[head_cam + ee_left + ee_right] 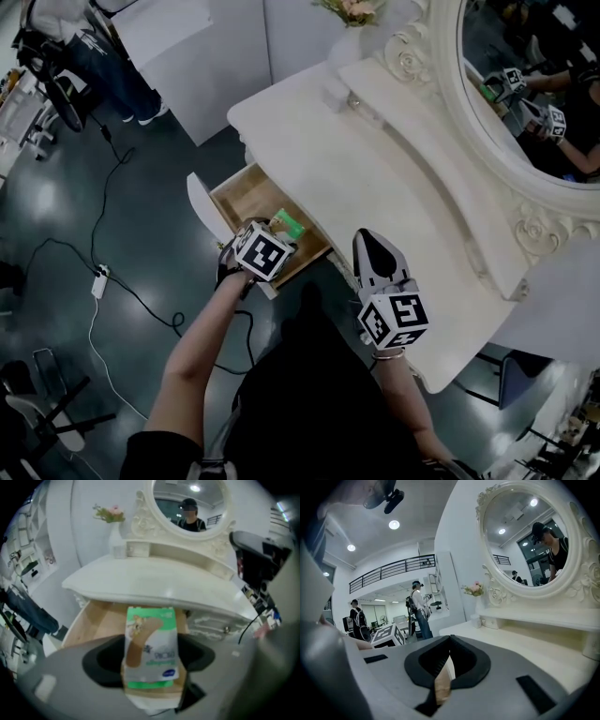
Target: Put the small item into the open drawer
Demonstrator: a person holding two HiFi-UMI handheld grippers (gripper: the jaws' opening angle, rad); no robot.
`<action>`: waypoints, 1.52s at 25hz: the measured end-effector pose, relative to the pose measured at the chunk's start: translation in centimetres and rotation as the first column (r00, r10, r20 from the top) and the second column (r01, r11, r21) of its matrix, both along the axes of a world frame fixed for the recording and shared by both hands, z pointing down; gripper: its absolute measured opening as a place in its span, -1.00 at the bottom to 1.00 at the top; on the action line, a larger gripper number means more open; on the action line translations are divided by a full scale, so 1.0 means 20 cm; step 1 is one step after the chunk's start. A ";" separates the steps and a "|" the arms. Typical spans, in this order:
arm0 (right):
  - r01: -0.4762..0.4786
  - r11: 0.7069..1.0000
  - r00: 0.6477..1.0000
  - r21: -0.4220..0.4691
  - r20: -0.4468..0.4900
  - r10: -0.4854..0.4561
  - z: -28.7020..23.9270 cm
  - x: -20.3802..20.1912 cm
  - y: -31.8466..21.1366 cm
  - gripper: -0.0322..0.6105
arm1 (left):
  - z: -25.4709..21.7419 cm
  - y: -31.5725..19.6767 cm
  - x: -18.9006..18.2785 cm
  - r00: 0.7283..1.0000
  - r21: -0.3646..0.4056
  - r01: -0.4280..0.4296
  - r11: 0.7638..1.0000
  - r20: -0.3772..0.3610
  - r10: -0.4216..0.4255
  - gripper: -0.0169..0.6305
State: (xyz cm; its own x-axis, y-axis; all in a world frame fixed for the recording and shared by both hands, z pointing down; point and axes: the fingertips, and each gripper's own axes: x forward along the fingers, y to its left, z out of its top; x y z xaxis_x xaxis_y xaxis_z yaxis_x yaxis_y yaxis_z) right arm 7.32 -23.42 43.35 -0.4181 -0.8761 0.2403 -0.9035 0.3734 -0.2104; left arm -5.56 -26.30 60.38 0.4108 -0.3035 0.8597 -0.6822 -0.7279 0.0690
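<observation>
**Plaster packet gripped over the open drawer**

Cream-white dressing table [394, 178] fills the middle of the head view, with an oval carved mirror [534, 84] at its back. A small white jar [336, 94] and a vase of pink flowers [112, 522] stand at the far end of the top. The drawer [239, 202] is pulled out below the near edge, showing a bare wooden inside, and its white front panel [202, 211] faces the dark floor [56, 206]. The tabletop overhangs the rear part of the drawer, so only the front part lies open from above. A black cable [103, 187] runs across the floor to a white power strip [98, 281].

The left gripper [277, 234] reaches over the drawer and its jaws clamp the packet [151, 648] from both sides. The packet sits above the open front part of the drawer, close to the tabletop edge. Whether it touches the drawer bottom cannot be told. It is a flat, upright pack with green bands at top and bottom, a white face, a picture of a tan sticking plaster and a small blue oval mark.

The right gripper [375, 248] hangs over the near edge of the tabletop, to the right of the drawer, with its jaws pressed together and nothing between them.
</observation>
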 end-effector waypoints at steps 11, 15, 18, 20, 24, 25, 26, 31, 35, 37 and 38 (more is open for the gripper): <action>0.014 1.000 1.000 -0.020 0.008 -0.014 0.04 0.00 -0.04 -0.89 | 0.23 -0.03 0.09 0.975 -0.092 -0.152 0.984 0.147 0.165 0.14; 0.022 0.999 1.000 -0.028 0.008 -0.022 0.05 -0.01 -0.06 -0.89 | 0.31 -0.03 0.12 0.963 -0.130 -0.192 0.973 0.165 0.212 0.14; 0.024 0.999 1.000 -0.033 0.008 -0.023 0.06 0.00 -0.07 -0.89 | 0.37 -0.03 0.15 0.957 -0.152 -0.212 0.965 0.170 0.237 0.14; 0.023 0.999 1.000 -0.036 0.006 -0.023 0.06 0.00 -0.07 -0.89 | 0.40 -0.02 0.16 0.954 -0.177 -0.222 0.959 0.164 0.251 0.14; 0.021 0.999 1.000 -0.042 0.004 -0.021 0.06 0.00 -0.07 -0.89 | 0.44 -0.01 0.16 0.951 -0.199 -0.232 0.952 0.158 0.264 0.14; 0.021 0.999 1.000 -0.043 0.003 -0.021 0.06 0.01 -0.07 -0.89 | 0.45 0.00 0.16 0.950 -0.202 -0.234 0.951 0.159 0.267 0.14; 0.020 0.999 1.000 -0.044 0.002 -0.020 0.06 0.01 -0.07 -0.89 | 0.47 0.00 0.16 0.949 -0.205 -0.236 0.950 0.162 0.271 0.14; 0.015 0.999 1.000 -0.052 0.000 -0.015 0.08 0.02 -0.08 -0.89 | 0.55 0.01 0.13 0.941 -0.220 -0.234 0.947 0.193 0.277 0.14; 0.016 0.998 1.000 -0.056 0.000 -0.016 0.09 0.03 -0.09 -0.89 | 0.58 0.00 0.13 0.943 -0.224 -0.217 0.950 0.202 0.263 0.14; 0.016 0.998 1.000 -0.058 -0.002 -0.016 0.09 0.03 -0.09 -0.89 | 0.60 0.01 0.13 0.942 -0.229 -0.220 0.948 0.204 0.268 0.14; 0.017 0.998 1.000 -0.059 -0.002 -0.017 0.09 0.03 -0.09 -0.89 | 0.61 0.01 0.13 0.941 -0.232 -0.222 0.947 0.203 0.271 0.15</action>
State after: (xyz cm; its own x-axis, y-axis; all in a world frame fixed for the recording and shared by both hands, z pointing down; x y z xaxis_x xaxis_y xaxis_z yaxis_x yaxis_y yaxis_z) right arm 7.98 -25.13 45.15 -0.4319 -0.8532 0.2922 -0.8977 0.3755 -0.2306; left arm -2.87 -26.05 72.53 0.2344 -0.0275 0.9718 -0.4976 -0.8621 0.0956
